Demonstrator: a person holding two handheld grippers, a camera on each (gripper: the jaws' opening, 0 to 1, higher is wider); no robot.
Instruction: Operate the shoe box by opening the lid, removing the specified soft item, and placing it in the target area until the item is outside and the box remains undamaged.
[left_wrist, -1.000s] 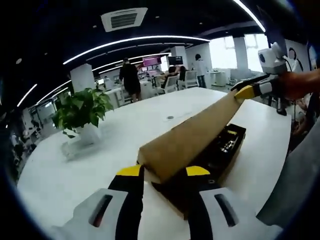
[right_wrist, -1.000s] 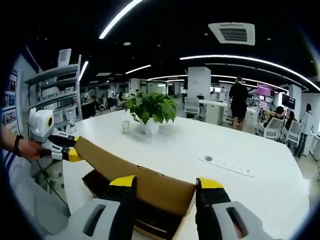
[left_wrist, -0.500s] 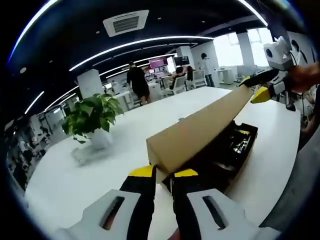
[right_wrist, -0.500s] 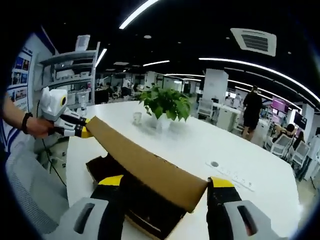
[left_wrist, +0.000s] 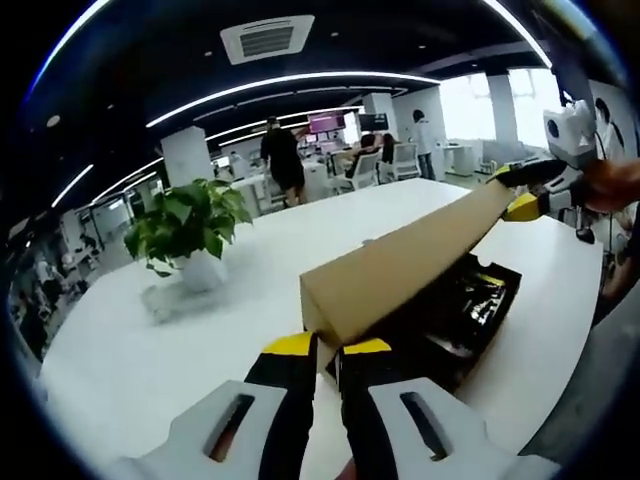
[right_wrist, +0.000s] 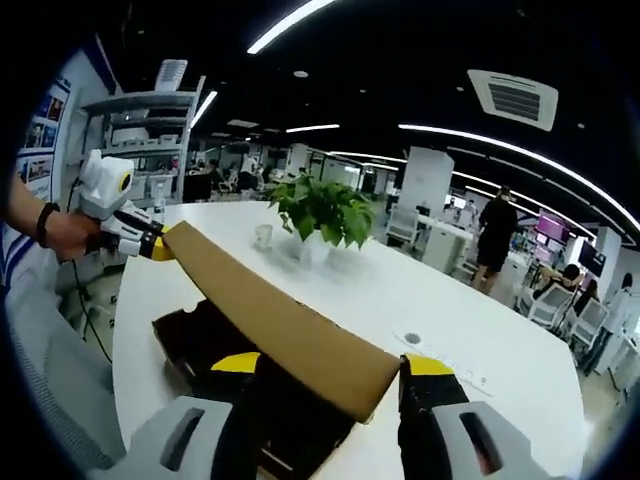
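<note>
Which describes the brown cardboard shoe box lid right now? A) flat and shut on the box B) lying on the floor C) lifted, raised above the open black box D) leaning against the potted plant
C: the brown cardboard lid is held up at an angle over the open black shoe box, the left gripper at one end and the right gripper at the other.

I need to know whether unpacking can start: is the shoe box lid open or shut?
Open. The lid is raised at an angle above the shoe box, held between left gripper and right gripper, exposing the dark interior.
</note>
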